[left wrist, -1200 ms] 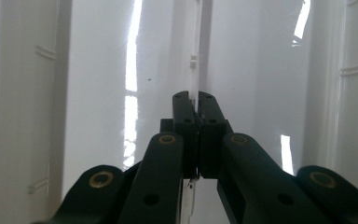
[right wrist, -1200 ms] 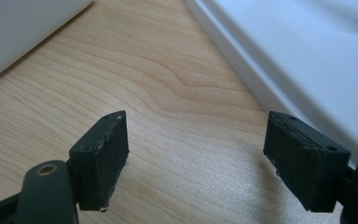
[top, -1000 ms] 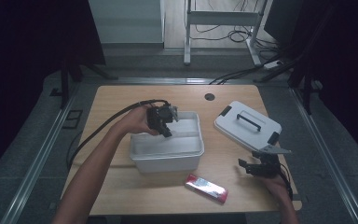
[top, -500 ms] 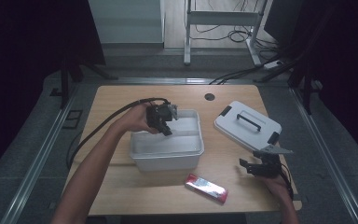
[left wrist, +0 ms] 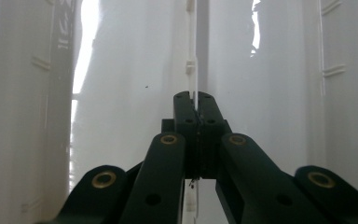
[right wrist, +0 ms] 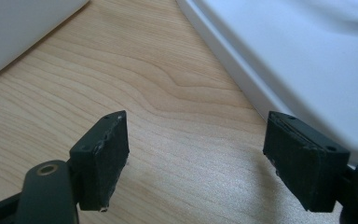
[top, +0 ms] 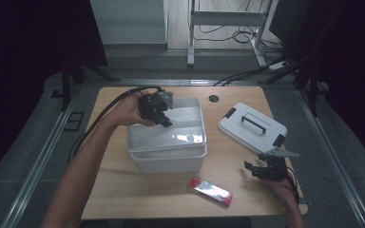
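1. Left claw (top: 164, 118) is clenched on the thin wall of the inner white bin (top: 168, 129), lifting it out of the outer bin (top: 171, 161); so narrow a pinch may slip or tilt the bin.
2. The red packet (top: 210, 190) lies on the bench (top: 123, 190), near the front edge.
3. Right claw (right wrist: 193, 158) rests released beside the lid (top: 252, 127), which the rising bin could bump.

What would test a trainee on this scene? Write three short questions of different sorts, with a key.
1. True or false: the right tool has its jaws apart, with nothing between them.
2. What is the left tool clamped on? A) a cable B) the white tray's thin wall C) a black handle
3. Where does the red packet lie?

Key: 1 true. 2 B. 3 Flat on the table, on the person's side of the white bin.
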`<state>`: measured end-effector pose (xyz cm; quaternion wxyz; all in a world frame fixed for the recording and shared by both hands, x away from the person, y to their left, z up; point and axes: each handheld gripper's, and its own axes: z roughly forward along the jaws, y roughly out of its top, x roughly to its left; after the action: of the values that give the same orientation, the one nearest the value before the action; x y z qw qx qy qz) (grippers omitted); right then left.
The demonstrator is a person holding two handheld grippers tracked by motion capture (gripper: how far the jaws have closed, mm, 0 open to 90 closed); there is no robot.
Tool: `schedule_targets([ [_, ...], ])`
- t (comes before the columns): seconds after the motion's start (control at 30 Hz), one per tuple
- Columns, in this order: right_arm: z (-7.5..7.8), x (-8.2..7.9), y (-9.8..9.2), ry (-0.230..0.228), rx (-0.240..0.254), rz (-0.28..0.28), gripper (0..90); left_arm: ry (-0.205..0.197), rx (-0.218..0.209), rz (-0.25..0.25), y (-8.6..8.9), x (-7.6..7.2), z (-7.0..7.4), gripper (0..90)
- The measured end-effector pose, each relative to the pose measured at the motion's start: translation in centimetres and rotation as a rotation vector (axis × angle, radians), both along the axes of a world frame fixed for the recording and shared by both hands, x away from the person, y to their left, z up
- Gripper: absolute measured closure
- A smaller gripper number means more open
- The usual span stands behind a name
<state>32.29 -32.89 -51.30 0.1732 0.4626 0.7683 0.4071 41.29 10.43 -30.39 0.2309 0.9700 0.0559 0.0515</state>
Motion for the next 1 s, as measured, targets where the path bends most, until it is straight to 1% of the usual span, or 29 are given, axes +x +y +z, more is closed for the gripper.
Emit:
schedule_targets([
  [0.03, 0.0, 0.0, 0.0, 0.0, 0.0, -0.001, 21.7, 0.0, -0.002, 0.006, 0.4, -0.1, 0.3, 89.8],
  [0.07, 0.0, 0.0, 0.0, 0.001, 0.001, -0.002, 21.7, -0.009, 0.001, 0.022, 1.2, -0.2, 0.8, 89.8],
  [0.1, 0.0, 0.0, 0.0, 0.001, 0.001, -0.002, 21.7, -0.009, 0.001, 0.022, 1.2, -0.2, 0.8, 89.7],
  [0.17, 0.0, 0.0, -0.1, 0.004, 0.001, -0.004, 21.7, -0.017, 0.007, 0.036, 1.9, -0.3, 1.2, 89.8],
  [0.23, 0.0, 0.0, -0.1, 0.004, 0.002, -0.004, 21.7, -0.015, 0.01, 0.05, 2.8, -0.4, 1.6, 89.7],
  [0.33, 0.0, 0.0, -0.1, 0.004, 0.002, -0.005, 21.7, -0.022, 0.019, 0.079, 4.1, -0.7, 2.1, 89.7],
  [0.37, 0.0, 0.0, 0.0, 0.003, 0.001, -0.005, 21.7, -0.026, 0.028, 0.102, 5.1, -0.7, 2.4, 89.8],
  [0.4, 0.0, 0.0, 0.0, 0.003, 0.001, -0.005, 21.7, -0.026, 0.028, 0.102, 5.1, -0.7, 2.4, 89.8],
  [0.43, -0.1, 0.0, 0.0, 0.004, 0.002, -0.006, 21.7, -0.026, 0.031, 0.111, 5.6, -0.8, 2.6, 89.7],
  [0.47, -0.1, 0.0, 0.0, 0.005, 0.001, -0.004, 21.7, -0.026, 0.03, 0.14, 6.9, -0.8, 2.8, 89.8],
  [0.5, -0.1, 0.0, 0.0, 0.004, 0.0, -0.004, 21.7, -0.026, 0.03, 0.14, 6.9, -0.8, 2.8, 89.8],
  [0.6, -0.1, 0.0, 0.0, 0.005, 0.002, -0.006, 21.7, -0.025, 0.042, 0.175, 8.7, -0.8, 3.0, 89.7],
  [0.63, -0.1, 0.0, 0.0, 0.005, 0.001, -0.005, 21.7, -0.023, 0.035, 0.194, 9.2, -0.9, 3.0, 89.8],
  [0.73, -0.1, 0.0, 0.0, 0.006, 0.0, -0.005, 21.7, -0.024, 0.033, 0.224, 10.8, -1.0, 2.9, 89.8],
  [0.77, -0.1, 0.0, 0.0, 0.006, 0.0, -0.005, 21.7, -0.028, 0.034, 0.246, 11.9, -1.1, 2.9, 89.8],
  [0.8, -0.1, 0.0, 0.0, 0.006, 0.0, -0.005, 21.7, -0.028, 0.034, 0.246, 11.9, -1.1, 2.9, 89.7],
  [0.9, -0.1, 0.0, 0.0, 0.006, -0.001, -0.006, 21.7, -0.023, 0.023, 0.278, 13.7, -1.2, 2.7, 89.8],
  [0.93, -0.1, 0.0, 0.0, 0.006, -0.001, -0.007, 21.7, -0.02, 0.009, 0.296, 14.2, -1.3, 2.6, 89.8],
  [0.97, -0.1, 0.0, 0.0, 0.006, -0.002, -0.006, 21.7, -0.023, 0.024, 0.299, 14.8, -1.4, 2.5, 89.7],
  [1.0, -0.1, 0.0, 0.0, 0.007, -0.002, -0.006, 21.7, -0.022, 0.024, 0.313, 15.3, -1.5, 2.4, 89.8],
])
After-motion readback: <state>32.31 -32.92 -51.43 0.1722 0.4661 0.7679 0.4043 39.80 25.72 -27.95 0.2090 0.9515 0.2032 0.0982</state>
